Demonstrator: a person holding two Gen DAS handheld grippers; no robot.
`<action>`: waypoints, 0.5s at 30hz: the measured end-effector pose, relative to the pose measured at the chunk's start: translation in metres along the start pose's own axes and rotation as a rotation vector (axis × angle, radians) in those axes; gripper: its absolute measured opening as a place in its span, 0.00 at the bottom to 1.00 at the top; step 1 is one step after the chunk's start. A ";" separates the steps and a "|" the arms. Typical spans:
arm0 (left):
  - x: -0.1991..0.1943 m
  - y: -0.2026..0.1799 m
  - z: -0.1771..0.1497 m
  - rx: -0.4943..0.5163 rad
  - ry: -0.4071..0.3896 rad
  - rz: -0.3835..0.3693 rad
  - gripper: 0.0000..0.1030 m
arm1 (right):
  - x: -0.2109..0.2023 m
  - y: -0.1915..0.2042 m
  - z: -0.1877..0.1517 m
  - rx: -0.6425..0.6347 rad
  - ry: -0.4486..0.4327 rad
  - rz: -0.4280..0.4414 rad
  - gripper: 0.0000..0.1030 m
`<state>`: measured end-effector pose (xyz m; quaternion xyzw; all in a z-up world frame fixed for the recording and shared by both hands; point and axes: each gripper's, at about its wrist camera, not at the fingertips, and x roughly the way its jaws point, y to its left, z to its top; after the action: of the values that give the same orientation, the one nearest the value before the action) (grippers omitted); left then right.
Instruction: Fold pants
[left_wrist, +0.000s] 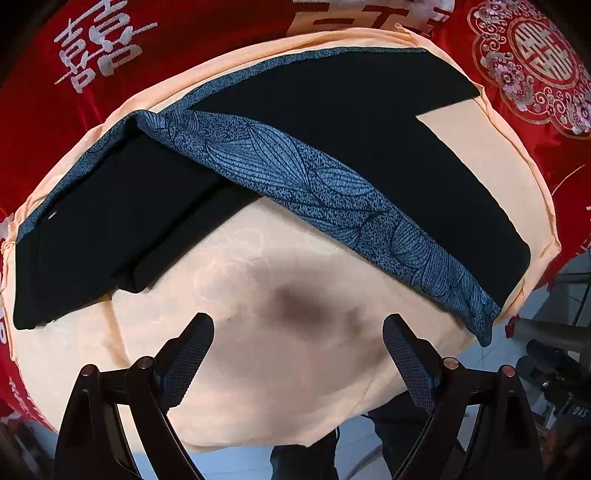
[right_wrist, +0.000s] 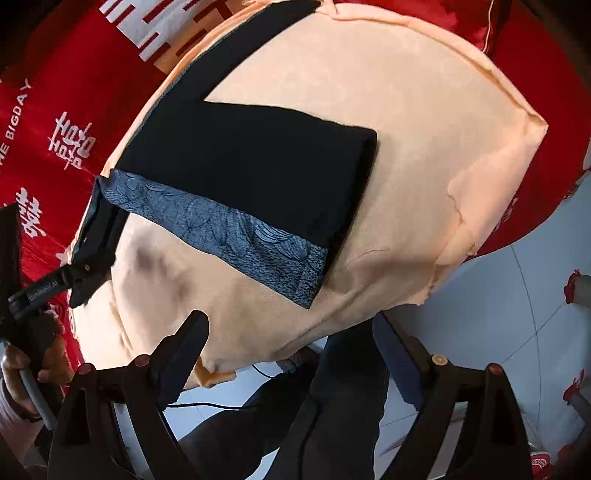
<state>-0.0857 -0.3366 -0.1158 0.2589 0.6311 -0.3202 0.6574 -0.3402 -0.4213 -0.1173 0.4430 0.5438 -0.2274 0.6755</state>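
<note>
The black pants (left_wrist: 332, 122) with a blue leaf-patterned side stripe (left_wrist: 295, 177) lie folded on the peach cushion (left_wrist: 295, 369), toward its far side. The left gripper (left_wrist: 298, 354) hovers over the cushion's bare near part, fingers wide and holding nothing. The right gripper (right_wrist: 291, 350) hangs at the cushion's near edge, likewise wide and empty

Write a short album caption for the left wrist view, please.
Open left gripper poised above a peach cloth, facing dark pants with a blue leaf-patterned stripe.
</note>
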 end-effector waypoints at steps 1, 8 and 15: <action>0.001 0.000 0.001 -0.006 -0.001 -0.003 0.91 | 0.002 -0.002 0.001 0.001 0.005 0.002 0.90; 0.011 -0.002 0.014 -0.118 -0.023 0.001 0.91 | 0.020 -0.015 0.006 0.045 0.022 0.049 0.90; 0.026 0.001 0.036 -0.182 -0.022 -0.067 0.91 | 0.038 -0.018 0.013 0.040 0.045 0.119 0.74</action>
<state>-0.0605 -0.3651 -0.1390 0.1731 0.6586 -0.2861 0.6741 -0.3357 -0.4344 -0.1588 0.4930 0.5268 -0.1878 0.6664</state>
